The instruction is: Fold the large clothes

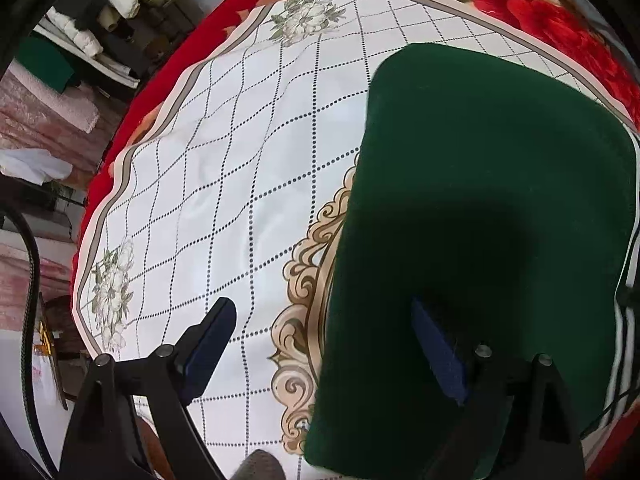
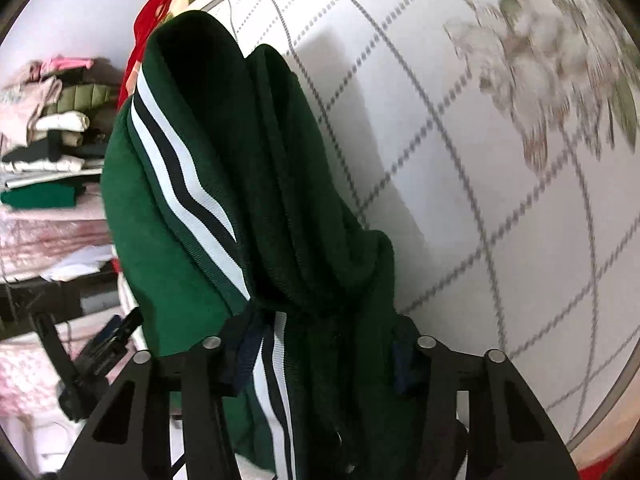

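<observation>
**Inspector:** Green knit, the garment, is lying folded flat on the white checked bedspread, toward the far edge where the red floral blanket is showing. Its long axis is running from the near edge to the far edge.

**Assessor:** And the left gripper?

**Inspector:** It is hovering with jaws standing wide and nothing held. One finger is over bare bedspread, the other over the cloth, so the garment's long side edge is passing between them.

**Assessor:** The right gripper?

**Inspector:** It is clamping a bunched section of the same garment, where the white and dark stripes are running. The cloth is hanging forward from its pads toward the bedspread.

**Assessor:** So which hand is leading?

**Inspector:** I am judging the right, since it alone is gripping. Open bedspread is lying well clear beside the garment for laying it over. The clothing stack is sitting well apart, off the bed.
</observation>
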The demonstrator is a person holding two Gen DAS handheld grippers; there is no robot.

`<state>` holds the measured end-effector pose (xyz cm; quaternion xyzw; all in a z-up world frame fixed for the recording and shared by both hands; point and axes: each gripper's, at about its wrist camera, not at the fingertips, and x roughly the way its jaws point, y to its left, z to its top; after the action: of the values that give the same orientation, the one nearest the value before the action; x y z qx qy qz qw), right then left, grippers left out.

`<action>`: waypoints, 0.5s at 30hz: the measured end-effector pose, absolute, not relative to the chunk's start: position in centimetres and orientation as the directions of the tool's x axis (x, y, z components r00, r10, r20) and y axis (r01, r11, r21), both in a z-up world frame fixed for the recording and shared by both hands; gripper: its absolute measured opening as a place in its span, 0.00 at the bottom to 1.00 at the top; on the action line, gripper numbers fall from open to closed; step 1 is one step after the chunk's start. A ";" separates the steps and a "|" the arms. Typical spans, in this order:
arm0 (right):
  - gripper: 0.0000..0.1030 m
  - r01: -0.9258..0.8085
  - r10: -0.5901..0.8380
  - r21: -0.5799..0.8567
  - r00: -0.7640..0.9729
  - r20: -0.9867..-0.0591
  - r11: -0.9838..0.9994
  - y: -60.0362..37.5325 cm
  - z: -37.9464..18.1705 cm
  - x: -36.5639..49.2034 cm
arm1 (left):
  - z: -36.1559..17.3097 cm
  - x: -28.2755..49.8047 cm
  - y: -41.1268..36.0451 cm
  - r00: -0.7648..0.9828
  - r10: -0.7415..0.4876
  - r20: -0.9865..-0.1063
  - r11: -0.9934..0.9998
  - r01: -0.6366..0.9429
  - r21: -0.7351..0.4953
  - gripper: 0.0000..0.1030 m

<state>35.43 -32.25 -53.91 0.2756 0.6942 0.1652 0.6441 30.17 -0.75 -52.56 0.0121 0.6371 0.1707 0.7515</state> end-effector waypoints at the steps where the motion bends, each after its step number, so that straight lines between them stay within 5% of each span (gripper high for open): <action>1: 0.48 0.197 0.614 0.597 -0.035 -0.789 0.778 -32.2 -53.9 34.7 | -52.3 30.1 -0.7 0.126 0.271 -0.954 0.941 -0.242 0.235 0.86; 7: 0.49 0.255 0.660 0.622 -0.102 -0.744 0.740 -30.8 -54.2 30.7 | -50.8 30.0 0.5 0.147 0.227 -0.963 0.954 -0.231 0.189 0.86; 10: 0.62 0.241 0.637 0.610 -0.047 -0.769 0.755 -30.9 -54.2 30.0 | -51.1 30.3 1.8 0.183 0.154 -0.971 0.969 -0.219 0.113 0.86; 12: 0.82 0.215 0.596 0.581 -0.008 -0.803 0.785 -31.4 -53.9 29.5 | -52.1 31.0 2.8 0.195 0.082 -0.977 0.980 -0.197 0.042 0.86; 15: 0.87 0.217 0.591 0.582 0.031 -0.806 0.783 -31.6 -54.4 29.1 | -53.2 32.2 4.1 0.198 -0.028 -0.980 0.983 -0.170 -0.062 0.86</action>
<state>29.07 -31.65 -54.44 0.2967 0.6812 0.1428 0.6539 32.20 4.12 -53.21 -0.0783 0.6314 0.0462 0.7701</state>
